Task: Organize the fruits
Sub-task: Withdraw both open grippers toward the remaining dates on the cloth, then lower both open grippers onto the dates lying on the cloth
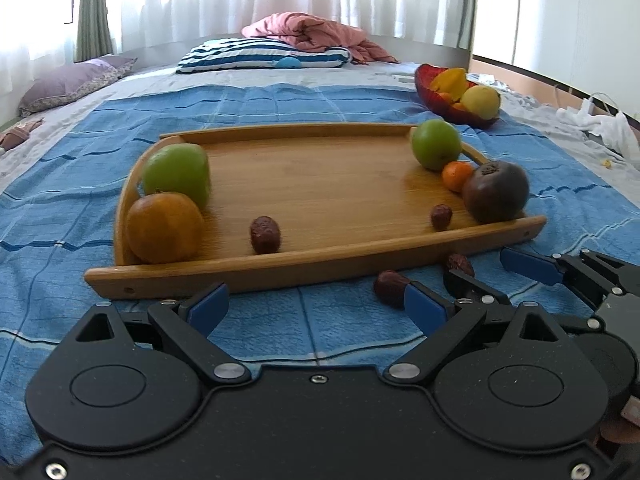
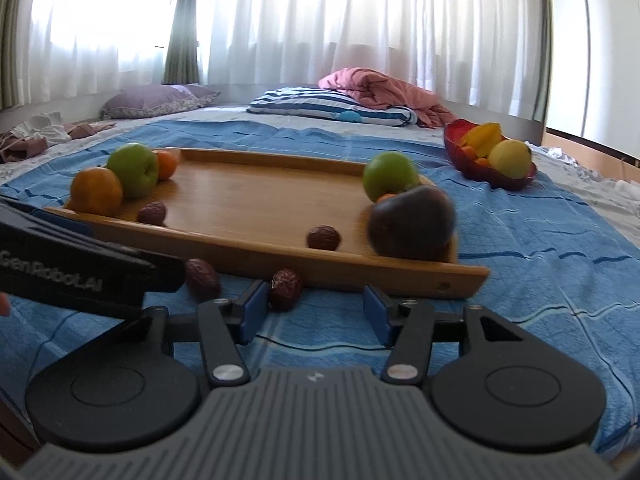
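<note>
— Both grippers, left gripper (image 1: pixel 316 306) and right gripper (image 2: pixel 316 312), hang spread wide with nothing held, low in frame over the blue blanket (image 1: pixel 60 184).

— What's around?

— Left to right: one date (image 2: pixel 202 274) by the left gripper, another date (image 2: pixel 286 284) touching the right gripper's left pad, wooden tray (image 2: pixel 256 252) behind.

— Only the right view?

— It shows a small orange (image 2: pixel 166 165) in the tray's upper-left corner; red bowl (image 2: pixel 460 148) far right.

Half hidden behind the left hand-held gripper's blue pad (image 1: pixel 424 304) — one dried date (image 1: pixel 390 286). Smeared by blur — dark fruit (image 2: pixel 412 222) on tray. Bowl's (image 1: pixel 448 108) lower fruits mostly buried.
</note>
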